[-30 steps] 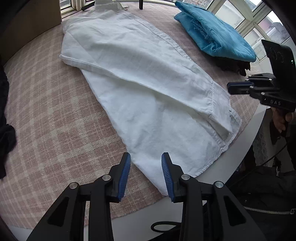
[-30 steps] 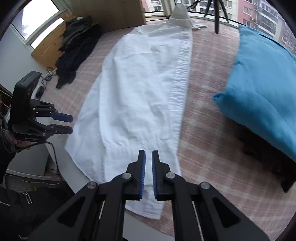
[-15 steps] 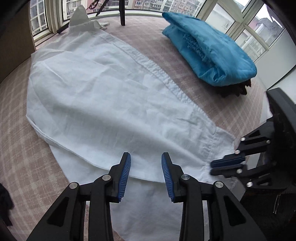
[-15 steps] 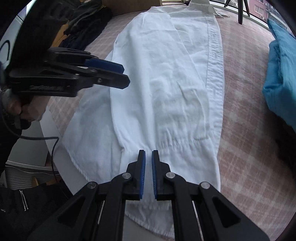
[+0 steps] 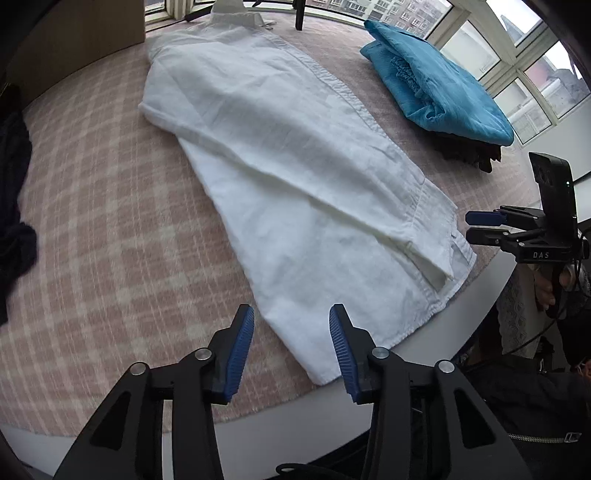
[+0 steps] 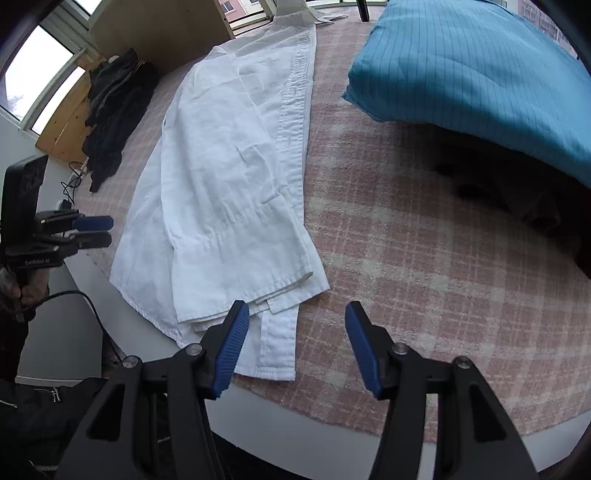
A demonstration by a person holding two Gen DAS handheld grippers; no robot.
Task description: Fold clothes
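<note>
**Shirt laid long on bench; both grippers empty at the hem**

Left wrist view: The left gripper (image 5: 291, 341) hung over the near corner of the white shirt (image 5: 295, 177), jaws opening, nothing between them. The shirt ran away from the gripper towards its collar (image 5: 236, 16), one side already folded over along its length. The right gripper (image 5: 480, 225) stood off to the right, just beyond the hem. A folded blue garment (image 5: 436, 81) lay far right.

Right wrist view: The right gripper (image 6: 295, 343) was opening and held nothing; the shirt's layered hem corner (image 6: 280, 332) lay just ahead of its left finger. The checked cloth (image 6: 406, 258) on the bench (image 6: 332, 439) filled the space ahead.

Judgement: the next fold would go best if each gripper pinched all layers at its hem corner, then both lifted evenly towards the collar.
</note>
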